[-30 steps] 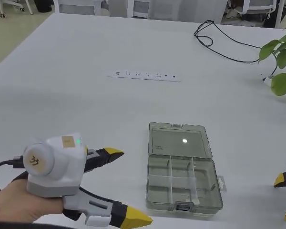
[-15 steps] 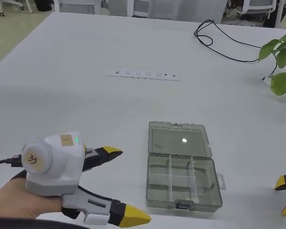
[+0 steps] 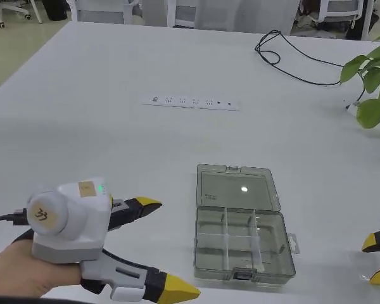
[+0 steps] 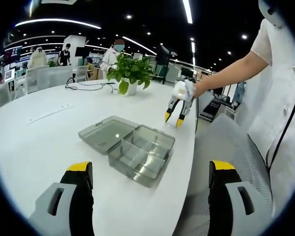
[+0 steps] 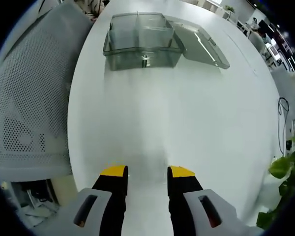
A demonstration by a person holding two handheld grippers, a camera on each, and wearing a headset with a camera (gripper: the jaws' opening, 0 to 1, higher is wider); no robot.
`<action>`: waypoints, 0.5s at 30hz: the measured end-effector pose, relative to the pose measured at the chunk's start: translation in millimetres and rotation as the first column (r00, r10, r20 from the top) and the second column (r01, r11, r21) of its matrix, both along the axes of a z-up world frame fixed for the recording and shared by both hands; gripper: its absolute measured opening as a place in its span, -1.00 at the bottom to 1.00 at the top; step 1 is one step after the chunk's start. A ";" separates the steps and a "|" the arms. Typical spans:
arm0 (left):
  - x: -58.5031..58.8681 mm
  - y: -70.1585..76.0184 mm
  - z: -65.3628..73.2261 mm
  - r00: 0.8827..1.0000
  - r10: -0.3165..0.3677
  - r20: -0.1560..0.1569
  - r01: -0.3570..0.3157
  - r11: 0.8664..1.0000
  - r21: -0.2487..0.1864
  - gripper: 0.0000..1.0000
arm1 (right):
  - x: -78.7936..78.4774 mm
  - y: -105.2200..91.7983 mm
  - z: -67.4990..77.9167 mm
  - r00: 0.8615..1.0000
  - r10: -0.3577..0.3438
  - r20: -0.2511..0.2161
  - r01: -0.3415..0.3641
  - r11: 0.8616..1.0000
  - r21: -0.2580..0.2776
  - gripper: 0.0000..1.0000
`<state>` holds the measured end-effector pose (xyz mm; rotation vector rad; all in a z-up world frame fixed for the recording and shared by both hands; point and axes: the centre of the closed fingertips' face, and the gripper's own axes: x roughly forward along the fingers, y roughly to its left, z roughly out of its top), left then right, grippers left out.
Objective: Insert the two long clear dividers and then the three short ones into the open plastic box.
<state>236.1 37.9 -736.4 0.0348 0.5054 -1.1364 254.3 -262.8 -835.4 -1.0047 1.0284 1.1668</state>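
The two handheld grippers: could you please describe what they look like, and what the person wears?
Both the left gripper and the right gripper have pale grey-white bodies and black fingers with yellow tips. A black cable trails from the left one. The person wears a white short sleeve.
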 end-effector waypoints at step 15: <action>11.1 -17.1 21.1 0.998 0.041 -0.052 -0.046 0.993 -0.104 0.90 | 5.6 51.0 51.3 0.990 0.006 0.138 -0.021 0.994 0.105 -0.34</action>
